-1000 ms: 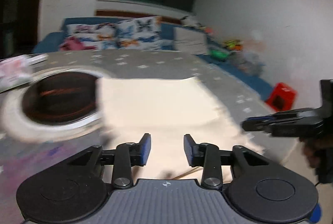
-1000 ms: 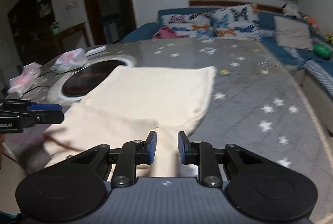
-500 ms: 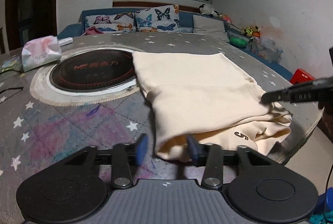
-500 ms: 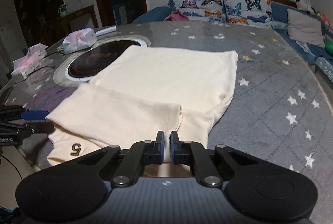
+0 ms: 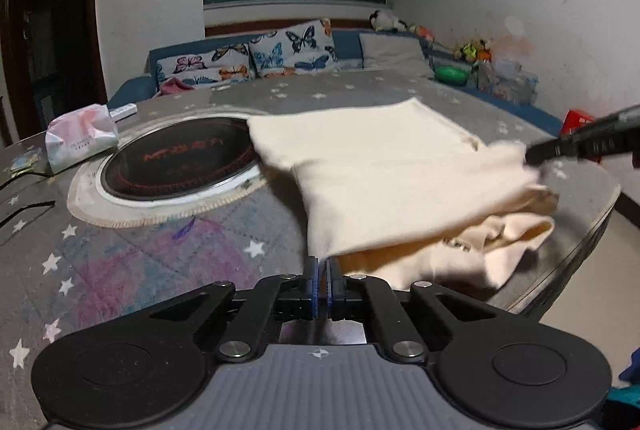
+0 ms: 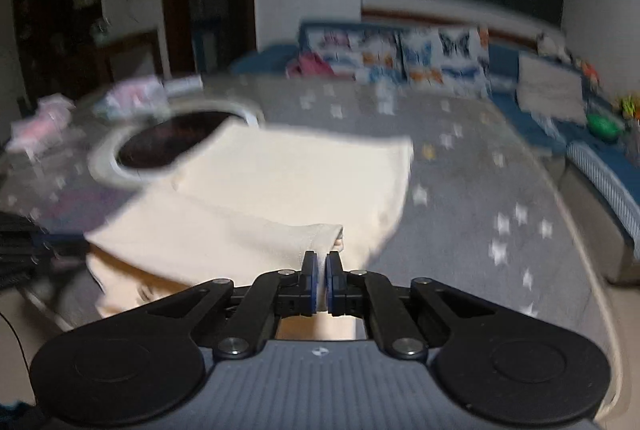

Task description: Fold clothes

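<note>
A cream garment (image 5: 384, 182) lies partly folded on the grey star-patterned table (image 5: 120, 262). My left gripper (image 5: 322, 274) is shut on the near left corner of its top layer, which is lifted off the lower layers. The right gripper (image 5: 536, 154) shows at the right edge, at the cloth's other near corner. In the right wrist view, the cream garment (image 6: 288, 190) stretches ahead and my right gripper (image 6: 323, 270) is shut on a bunched corner of its lifted layer. The left gripper (image 6: 44, 242) appears blurred at the far left.
A round dark hotplate (image 5: 180, 162) with a pale rim sits in the table left of the garment. A tissue pack (image 5: 80, 138) lies beyond it. A blue sofa with butterfly cushions (image 5: 280, 54) stands behind. The table's rounded edge (image 5: 592, 230) falls off at right.
My left gripper went from open to shut on the garment's near corner. Both grippers have risen, lifting the top layer off the table; the right wrist view is blurred by motion.
</note>
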`<state>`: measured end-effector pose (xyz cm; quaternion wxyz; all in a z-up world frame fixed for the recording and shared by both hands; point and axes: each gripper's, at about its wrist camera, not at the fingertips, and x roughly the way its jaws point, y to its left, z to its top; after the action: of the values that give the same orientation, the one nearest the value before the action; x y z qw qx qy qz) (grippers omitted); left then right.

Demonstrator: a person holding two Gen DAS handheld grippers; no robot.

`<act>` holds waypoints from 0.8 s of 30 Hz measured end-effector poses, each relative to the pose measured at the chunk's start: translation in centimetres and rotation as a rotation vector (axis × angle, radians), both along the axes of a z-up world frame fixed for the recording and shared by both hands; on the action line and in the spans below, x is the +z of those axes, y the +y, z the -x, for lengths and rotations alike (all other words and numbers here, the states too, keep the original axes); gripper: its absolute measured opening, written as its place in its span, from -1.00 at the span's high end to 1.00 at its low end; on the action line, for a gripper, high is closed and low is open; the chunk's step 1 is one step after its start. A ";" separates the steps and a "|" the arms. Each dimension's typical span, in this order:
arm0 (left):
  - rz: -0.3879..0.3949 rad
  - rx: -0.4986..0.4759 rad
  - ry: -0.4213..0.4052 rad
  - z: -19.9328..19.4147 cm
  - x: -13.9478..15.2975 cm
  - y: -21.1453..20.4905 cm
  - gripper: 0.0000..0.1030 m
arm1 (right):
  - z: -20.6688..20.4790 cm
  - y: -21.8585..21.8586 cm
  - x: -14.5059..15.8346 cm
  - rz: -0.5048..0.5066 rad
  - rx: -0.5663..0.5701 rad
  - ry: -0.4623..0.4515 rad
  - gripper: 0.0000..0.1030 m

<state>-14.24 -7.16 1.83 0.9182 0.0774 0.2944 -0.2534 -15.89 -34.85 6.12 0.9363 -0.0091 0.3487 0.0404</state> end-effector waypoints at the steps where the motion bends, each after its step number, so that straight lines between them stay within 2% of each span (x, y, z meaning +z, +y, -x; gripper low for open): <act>1: -0.005 0.001 0.009 -0.2 -0.1 0.1 0.92 | -0.2 -0.1 -0.5 0.000 0.000 0.017 0.89; 3: -0.011 -0.001 0.020 -0.4 -0.1 0.4 0.92 | -0.2 -0.4 -0.9 -0.001 -0.004 0.025 0.87; 7: -0.008 -0.001 0.028 -1.2 1.0 1.2 0.89 | -0.3 -1.1 0.3 -0.011 0.004 -0.015 0.84; 11: 0.055 -0.001 0.015 -3.1 3.0 0.5 0.88 | -1.4 -0.7 0.4 0.011 0.034 -0.029 0.84; 14: 0.117 -0.041 0.020 -4.7 3.5 -1.2 0.87 | -2.1 -0.4 -0.2 0.008 0.047 -0.018 0.82; 19: 0.088 -0.092 0.055 -6.8 1.8 -5.0 0.86 | -3.3 0.2 -1.2 0.003 0.069 -0.001 0.81; 24: 0.051 0.003 0.042 -8.8 0.2 -4.9 0.83 | -4.0 0.6 -1.8 0.007 0.090 0.005 0.70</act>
<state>-5.41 -12.09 2.07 0.9137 0.0483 0.3074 -0.2612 -11.88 -34.24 4.35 0.9327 -0.0278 0.3502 0.0814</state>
